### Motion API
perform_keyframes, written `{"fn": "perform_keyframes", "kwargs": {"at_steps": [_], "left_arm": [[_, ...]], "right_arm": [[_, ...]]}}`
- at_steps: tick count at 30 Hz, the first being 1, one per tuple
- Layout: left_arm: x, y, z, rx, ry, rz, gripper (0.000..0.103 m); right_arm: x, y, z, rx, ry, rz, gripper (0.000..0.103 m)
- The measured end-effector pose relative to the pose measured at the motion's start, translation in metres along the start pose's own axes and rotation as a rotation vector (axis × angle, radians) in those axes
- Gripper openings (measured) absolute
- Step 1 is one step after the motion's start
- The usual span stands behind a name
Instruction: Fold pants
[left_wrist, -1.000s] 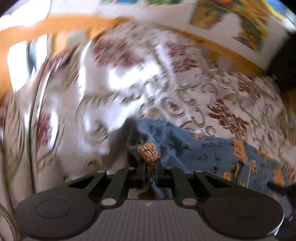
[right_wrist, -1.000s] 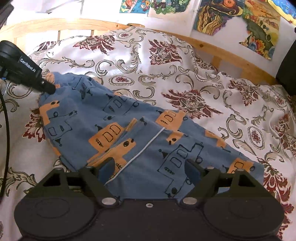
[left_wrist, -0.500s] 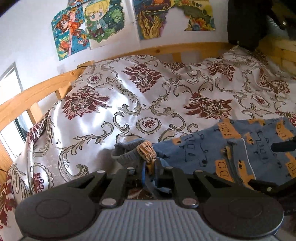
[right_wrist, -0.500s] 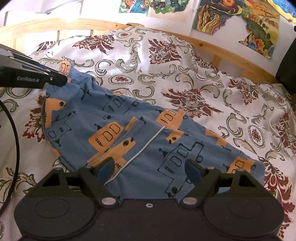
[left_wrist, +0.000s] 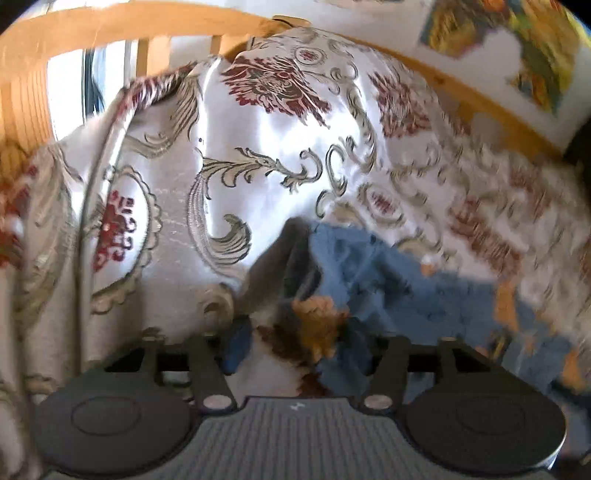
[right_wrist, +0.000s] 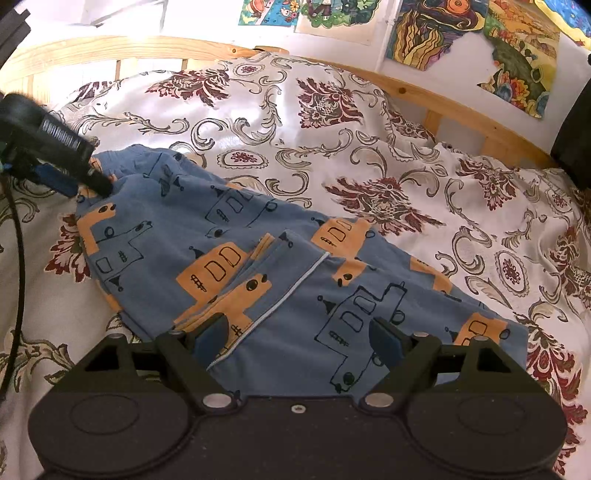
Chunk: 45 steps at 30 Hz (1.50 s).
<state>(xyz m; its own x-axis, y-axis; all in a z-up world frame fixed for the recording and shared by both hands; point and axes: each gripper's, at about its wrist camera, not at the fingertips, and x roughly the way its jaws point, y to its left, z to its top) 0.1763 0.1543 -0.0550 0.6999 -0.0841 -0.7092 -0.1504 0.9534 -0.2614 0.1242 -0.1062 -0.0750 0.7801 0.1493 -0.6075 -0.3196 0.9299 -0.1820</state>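
The bed (right_wrist: 369, 122), under its floral cover, carries the blue pants (right_wrist: 280, 266), lying folded lengthwise and slanting from far left to near right. The left gripper (left_wrist: 299, 339) has its jaws spread wide at the crumpled far-left end, apparently holding nothing; the right gripper (right_wrist: 295, 332) hovers wide open over the near end. For a clean fold, each should probably pinch all layers at its end and keep edges aligned.

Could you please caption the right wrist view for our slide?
Open right gripper hovers over blue patterned pants on floral bedspread.
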Motion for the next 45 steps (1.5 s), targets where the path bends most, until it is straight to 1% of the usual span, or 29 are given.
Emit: {"fn": "perform_keyframes", "kwargs": {"at_steps": [1,3,4,6,8,9,11,13,14,16,21,23,25,29,32,35,38,41,44,45], "left_arm": [[0.002,0.003,0.001,-0.033,-0.006,-0.033,0.076],[0.007,0.009,0.006,-0.084,-0.015,-0.069,0.076],[0.009,0.012,0.007,-0.1,-0.016,-0.081,0.075],[0.013,0.015,0.008,-0.125,-0.011,-0.095,0.064],[0.017,0.018,0.009,-0.147,0.015,-0.091,0.04],[0.019,0.02,0.008,-0.161,0.027,-0.091,0.037],[0.02,0.025,0.008,-0.199,0.043,-0.101,0.028],[0.021,0.027,0.008,-0.22,0.047,-0.11,0.022],[0.021,0.028,0.008,-0.225,0.046,-0.117,0.02],[0.018,0.024,0.009,-0.21,0.03,-0.119,0.019],[0.0,0.005,0.011,-0.123,-0.027,-0.111,0.018],[-0.011,-0.005,0.013,-0.101,-0.057,-0.135,0.018],[-0.024,-0.018,0.016,-0.054,-0.092,-0.145,0.018],[-0.051,-0.056,0.018,0.087,-0.167,-0.167,0.018],[-0.07,-0.091,0.015,0.186,-0.195,-0.176,0.018],[-0.084,-0.132,0.007,0.298,-0.232,-0.166,0.018],[-0.092,-0.174,-0.01,0.423,-0.255,-0.157,0.018],[-0.095,-0.217,-0.04,0.571,-0.266,-0.149,0.018],[-0.093,-0.255,-0.074,0.713,-0.256,-0.154,0.018],[-0.092,-0.267,-0.087,0.763,-0.252,-0.156,0.018]], "right_arm": [[0.0,0.0,0.0,0.0,0.0,0.0,0.085],[-0.001,0.0,0.0,0.001,-0.001,0.0,0.085],[0.0,0.0,0.0,0.001,-0.001,0.001,0.085],[0.0,0.0,0.0,0.0,-0.001,0.0,0.085],[0.0,0.0,0.0,-0.003,-0.004,-0.002,0.085],[0.0,0.002,0.0,-0.004,-0.005,-0.004,0.085],[0.0,0.002,-0.001,-0.009,-0.01,-0.008,0.085],[-0.001,0.004,-0.001,-0.013,-0.013,-0.013,0.085],[-0.001,0.004,0.0,-0.014,-0.015,-0.015,0.085],[-0.002,0.005,0.0,-0.02,-0.023,-0.02,0.085],[-0.009,-0.001,0.003,-0.015,-0.037,-0.006,0.085],[-0.011,-0.007,0.004,-0.002,-0.033,0.009,0.085],[-0.014,-0.015,0.007,0.019,-0.028,0.021,0.085],[-0.028,-0.041,0.013,0.093,-0.002,0.069,0.085],[-0.047,-0.068,0.015,0.15,-0.004,0.082,0.088],[-0.067,-0.1,0.015,0.203,-0.004,0.095,0.089],[-0.085,-0.133,0.012,0.258,-0.012,0.084,0.089],[-0.093,-0.17,0.004,0.386,-0.036,0.11,0.089],[-0.091,-0.203,-0.007,0.584,-0.067,0.198,0.089],[-0.087,-0.213,-0.012,0.65,-0.069,0.244,0.089]]}}
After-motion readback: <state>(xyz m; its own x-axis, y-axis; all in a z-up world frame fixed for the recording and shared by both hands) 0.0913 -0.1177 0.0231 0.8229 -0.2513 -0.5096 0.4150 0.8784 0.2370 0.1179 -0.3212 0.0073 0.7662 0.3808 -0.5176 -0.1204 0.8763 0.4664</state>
